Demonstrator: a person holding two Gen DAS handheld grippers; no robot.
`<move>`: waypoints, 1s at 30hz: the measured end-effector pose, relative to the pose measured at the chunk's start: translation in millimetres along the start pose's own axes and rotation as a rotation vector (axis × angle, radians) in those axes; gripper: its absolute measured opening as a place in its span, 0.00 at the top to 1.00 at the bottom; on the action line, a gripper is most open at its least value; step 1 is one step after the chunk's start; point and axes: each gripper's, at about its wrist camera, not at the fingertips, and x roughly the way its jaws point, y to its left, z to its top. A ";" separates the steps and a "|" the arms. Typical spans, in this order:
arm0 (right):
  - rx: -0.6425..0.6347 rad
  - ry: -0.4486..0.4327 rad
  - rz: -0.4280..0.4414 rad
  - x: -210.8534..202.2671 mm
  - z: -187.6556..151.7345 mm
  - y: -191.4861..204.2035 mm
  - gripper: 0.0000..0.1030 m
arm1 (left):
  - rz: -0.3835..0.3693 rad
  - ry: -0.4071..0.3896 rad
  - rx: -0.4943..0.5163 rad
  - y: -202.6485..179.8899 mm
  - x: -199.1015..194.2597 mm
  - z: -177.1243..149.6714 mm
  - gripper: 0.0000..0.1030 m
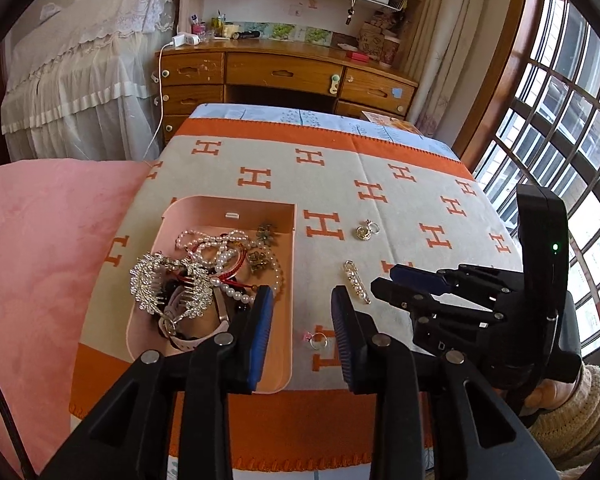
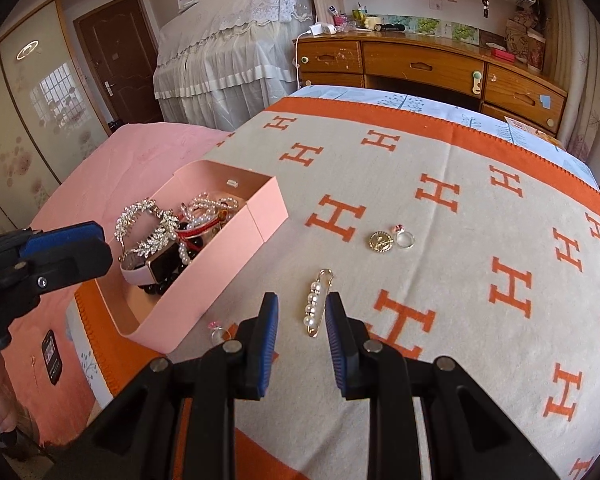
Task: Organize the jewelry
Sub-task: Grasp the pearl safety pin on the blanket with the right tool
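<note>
A pink box (image 1: 286, 360) (image 2: 236, 240) on the H-patterned blanket holds pearl strands (image 1: 220, 246), a rhinestone comb (image 1: 168, 284) (image 2: 144, 224), a watch (image 2: 156, 266) and brooches. Loose on the blanket lie a pearl pin (image 1: 357, 281) (image 2: 315, 302), a gold round brooch (image 1: 363, 233) (image 2: 380, 242) beside a ring (image 2: 405, 239), and a small pink-stone ring (image 1: 317, 340) (image 2: 219, 330). My left gripper (image 1: 302, 308) is open and empty, above the box's right wall and the small ring. My right gripper (image 2: 302, 308) is open and empty, with the pearl pin between its fingertips' line; it also shows in the left wrist view (image 1: 396, 280).
The blanket (image 1: 380, 200) covers a small table. A pink bedspread (image 1: 40, 260) lies to the left, with a phone (image 2: 51, 356) on it. A wooden desk (image 1: 284, 72) stands behind, a lace-covered piece (image 1: 80, 60) left of it, and a barred window (image 1: 560, 120) at the right.
</note>
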 end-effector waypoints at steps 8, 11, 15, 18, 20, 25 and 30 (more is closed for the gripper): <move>-0.030 0.034 -0.043 25.2 -4.7 7.7 0.76 | 0.001 -0.004 0.014 0.9 13.6 6.5 0.72; -0.037 0.052 -0.071 35.3 -3.9 8.6 0.76 | -0.004 0.003 0.009 3.4 17.4 7.4 0.72; -0.074 0.059 -0.120 40.6 -3.7 13.3 0.76 | -0.026 0.011 -0.006 6.9 21.5 8.8 0.72; -0.139 0.056 -0.160 39.6 -5.7 21.6 0.77 | -0.036 0.013 -0.007 7.2 23.8 10.5 0.72; -0.148 0.054 -0.153 38.0 -6.9 21.5 0.84 | -0.043 0.014 -0.005 6.4 25.4 11.8 0.72; -0.117 0.050 -0.155 33.3 -9.5 8.6 0.93 | -0.056 0.014 0.016 -1.4 28.6 17.1 0.72; 0.007 0.037 -0.116 22.5 -12.9 -23.9 0.93 | -0.076 0.028 0.057 -18.4 39.8 24.4 0.72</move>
